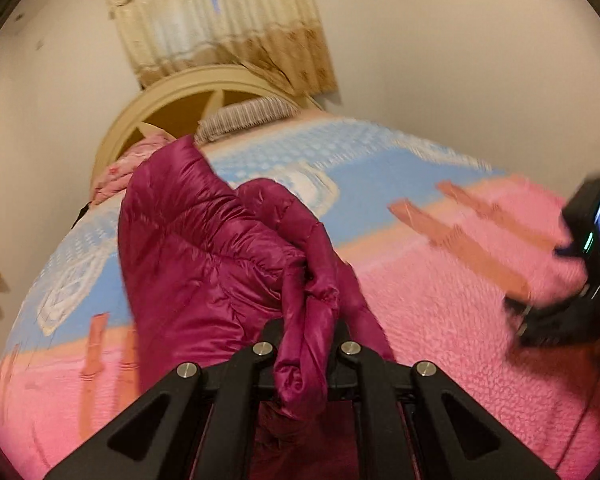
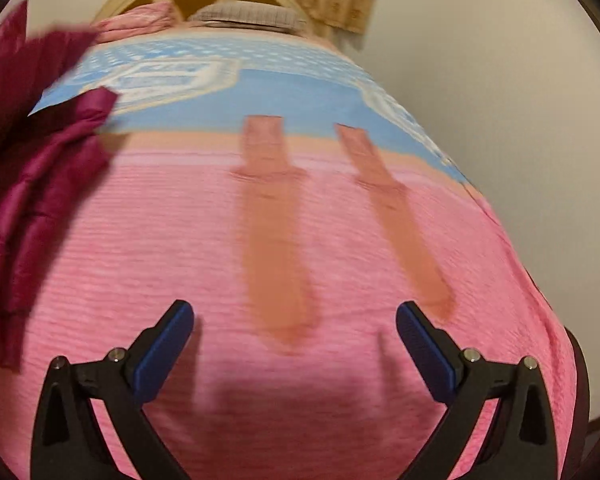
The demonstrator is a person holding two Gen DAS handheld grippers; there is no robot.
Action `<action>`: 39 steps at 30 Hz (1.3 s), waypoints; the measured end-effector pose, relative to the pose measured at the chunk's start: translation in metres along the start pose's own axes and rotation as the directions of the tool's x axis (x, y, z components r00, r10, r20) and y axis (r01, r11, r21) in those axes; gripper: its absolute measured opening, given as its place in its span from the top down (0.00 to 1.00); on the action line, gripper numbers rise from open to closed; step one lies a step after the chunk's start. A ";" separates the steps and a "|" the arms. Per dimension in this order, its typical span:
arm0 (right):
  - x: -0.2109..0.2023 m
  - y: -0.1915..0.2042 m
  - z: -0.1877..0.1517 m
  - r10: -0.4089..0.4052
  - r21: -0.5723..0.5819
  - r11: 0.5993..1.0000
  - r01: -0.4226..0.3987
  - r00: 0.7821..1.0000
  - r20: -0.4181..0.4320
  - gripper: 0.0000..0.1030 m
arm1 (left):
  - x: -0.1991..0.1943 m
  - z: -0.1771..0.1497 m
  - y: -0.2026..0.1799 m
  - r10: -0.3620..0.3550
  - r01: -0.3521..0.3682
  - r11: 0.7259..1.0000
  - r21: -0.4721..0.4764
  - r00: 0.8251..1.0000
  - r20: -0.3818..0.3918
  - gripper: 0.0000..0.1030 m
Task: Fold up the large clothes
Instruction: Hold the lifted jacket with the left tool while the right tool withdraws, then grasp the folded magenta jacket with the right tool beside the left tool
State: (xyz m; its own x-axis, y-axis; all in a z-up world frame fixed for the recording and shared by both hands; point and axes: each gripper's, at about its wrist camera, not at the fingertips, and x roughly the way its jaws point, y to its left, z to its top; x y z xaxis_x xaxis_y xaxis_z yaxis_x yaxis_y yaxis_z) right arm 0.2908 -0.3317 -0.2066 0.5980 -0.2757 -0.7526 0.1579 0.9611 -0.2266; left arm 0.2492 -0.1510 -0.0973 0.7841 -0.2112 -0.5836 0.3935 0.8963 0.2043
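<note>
A shiny magenta puffer jacket point(image 1: 204, 248) hangs bunched in front of the left wrist camera, lifted off the bed. My left gripper point(image 1: 306, 344) is shut on a gathered fold of it, and the fabric hides the pads. In the right wrist view the same jacket point(image 2: 40, 184) shows blurred at the left edge, apart from my right gripper point(image 2: 294, 320). That gripper stands wide open over the pink blanket point(image 2: 180, 248) with nothing between its blue pads point(image 2: 168, 344). The right gripper's body and camera point(image 1: 580, 264) appear blurred at the right of the left wrist view.
The bed carries a pink blanket with orange stripes point(image 2: 274, 232) and a blue and white patterned part point(image 1: 340, 168) farther up. A cream headboard point(image 1: 188, 96), a striped pillow point(image 1: 244, 118) and folded pink bedding point(image 1: 136, 164) lie at the far end. Curtains point(image 1: 220, 24) hang on the wall.
</note>
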 end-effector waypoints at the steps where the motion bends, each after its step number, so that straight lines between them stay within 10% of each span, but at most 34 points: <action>1: 0.003 -0.007 0.000 -0.010 0.012 1.000 0.010 1.000 -0.003 0.00 | 0.007 -0.004 -0.011 -0.006 0.006 1.000 0.022 1.000 -0.014 0.96; 13: 0.013 -0.026 -0.013 0.021 0.072 0.997 -0.021 1.000 0.001 0.00 | 0.026 -0.027 -0.063 0.047 -0.039 0.975 0.218 0.998 -0.030 0.91; 20: 0.012 -0.026 -0.017 0.039 0.097 0.994 -0.041 0.999 0.017 0.00 | 0.005 -0.025 -0.086 0.060 -0.056 0.959 0.277 0.998 -0.006 0.43; 26: 0.013 -0.028 -0.019 0.053 0.110 0.992 -0.055 0.998 0.017 0.00 | -0.043 -0.015 -0.087 -0.026 0.018 0.970 0.242 0.999 0.027 0.38; 39: -0.023 0.016 0.034 0.192 0.110 0.974 -0.200 0.978 0.078 0.33 | -0.030 -0.015 0.059 0.227 -0.228 0.974 -0.014 0.973 -0.039 0.30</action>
State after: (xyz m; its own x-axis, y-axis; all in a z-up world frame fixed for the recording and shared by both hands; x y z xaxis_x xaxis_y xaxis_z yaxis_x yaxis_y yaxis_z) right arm 0.3064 -0.3099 -0.1721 0.6767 -0.0838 -0.7315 0.1203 0.9927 -0.0024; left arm 0.2419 -0.0855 -0.0796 0.8337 0.0130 -0.5520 0.1978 0.9263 0.3207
